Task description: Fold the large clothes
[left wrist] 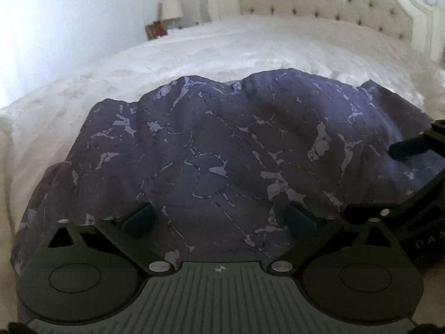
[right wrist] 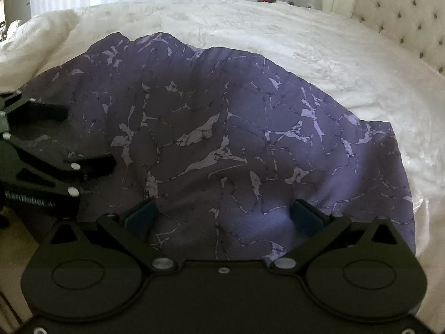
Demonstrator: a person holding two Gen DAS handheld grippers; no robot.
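- Purple marbled garment [left wrist: 222,144] lies spread on the white bed [left wrist: 250,44], near hem under both tools.
- Left gripper [left wrist: 219,220]: fingers spread wide, nothing pinched, cloth below.
- Right gripper [right wrist: 222,214]: same, spread and empty; seen at 3 o'clock in the left view.
- Likely next: each should pinch a near corner, one layer only, then carry evenly toward 12 o'clock.
- Headboard [left wrist: 319,0] far back, clear.

"DAS" on right gripper [left wrist: 411,150], blurred lettering on left gripper [right wrist: 64,139]
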